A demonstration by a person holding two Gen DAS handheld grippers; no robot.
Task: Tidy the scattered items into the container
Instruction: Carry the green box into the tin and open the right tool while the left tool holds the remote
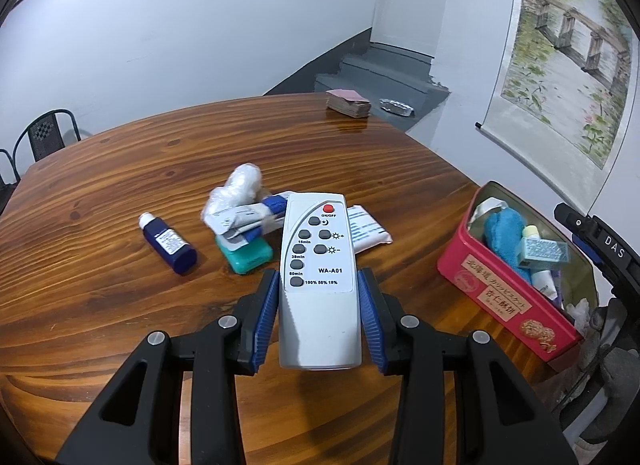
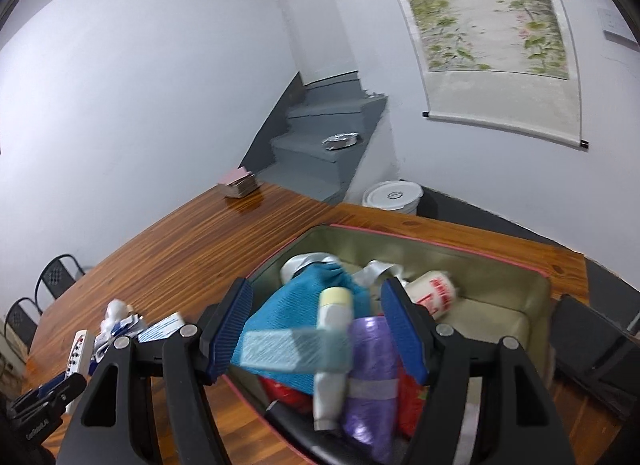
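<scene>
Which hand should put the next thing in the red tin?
The left. Its fingers already grip the remote, and the red tin sits close beside it. The right gripper hangs empty over the tin.

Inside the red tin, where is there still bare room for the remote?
Bare floor shows along the tin's far right end, beyond the white bottle. The near half is crowded: blue cloth, purple roll, tube.

Pale grey remote (image 1: 316, 265) — red tin (image 1: 508, 297) — striped brown table (image 1: 200, 153)
</scene>
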